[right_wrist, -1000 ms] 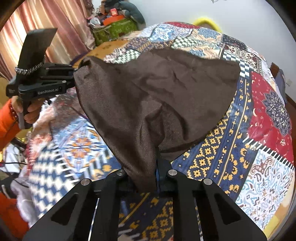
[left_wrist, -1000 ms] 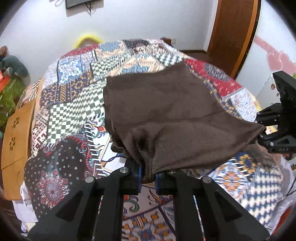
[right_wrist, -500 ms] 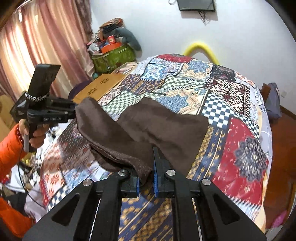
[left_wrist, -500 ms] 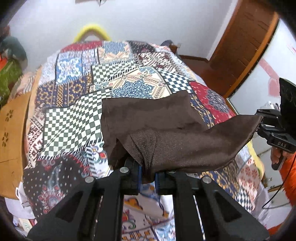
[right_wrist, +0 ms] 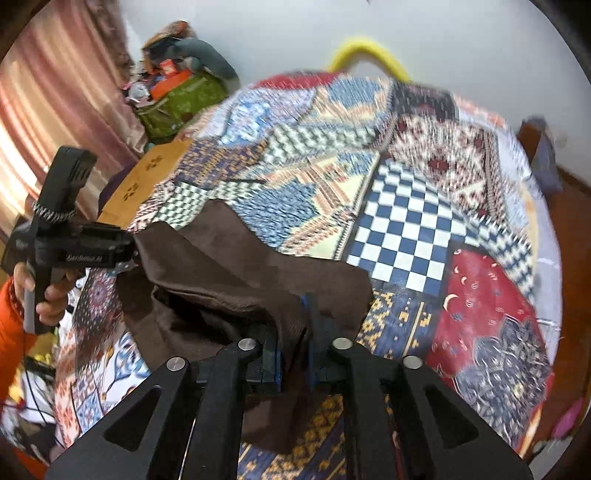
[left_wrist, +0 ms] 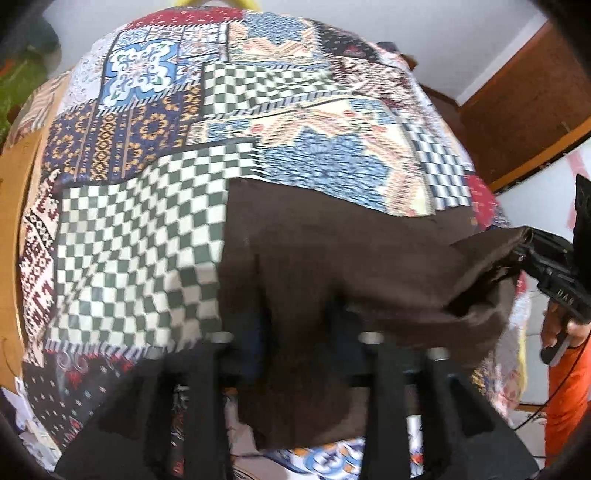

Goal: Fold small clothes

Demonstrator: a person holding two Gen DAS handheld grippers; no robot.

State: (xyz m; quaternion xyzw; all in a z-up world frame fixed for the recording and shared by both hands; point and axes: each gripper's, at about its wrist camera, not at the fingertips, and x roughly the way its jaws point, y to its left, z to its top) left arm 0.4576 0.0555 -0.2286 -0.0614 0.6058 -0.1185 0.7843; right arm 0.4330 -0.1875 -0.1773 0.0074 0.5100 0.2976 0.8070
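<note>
Brown cloth [left_wrist: 332, 258] lies partly on the quilt [left_wrist: 140, 236], its far edge flat on the patchwork and its near part lifted and bunched between the two grippers. In the right wrist view the same cloth [right_wrist: 229, 266] shows a doubled layer, with a dark hollow under the raised fold.

Right gripper [right_wrist: 295, 332] has its fingers closed narrow on a near corner of the cloth, which bunches up between the blue pads [right_wrist: 271, 354]. From the left wrist view this gripper [left_wrist: 524, 247] pinches the cloth's right end, held up off the quilt, with the person's hand [left_wrist: 557, 328] on its handle.

Left gripper [left_wrist: 295, 339] is largely draped by the cloth and blurred; its fingers stand somewhat apart here, and whether they pinch cannot be told from this view. From the right wrist view the left gripper [right_wrist: 129, 254] meets the cloth's left end, which rises taut to its tip, so it appears to hold that end; a hand [right_wrist: 48, 291] in an orange sleeve grips it.

Beyond the quilt stand a white wall [right_wrist: 295, 33], a yellow arc [right_wrist: 365, 51], a green bag [right_wrist: 181, 103] and pink curtains [right_wrist: 55, 110]. A wooden door [left_wrist: 517, 110] shows at the right of the left view.
</note>
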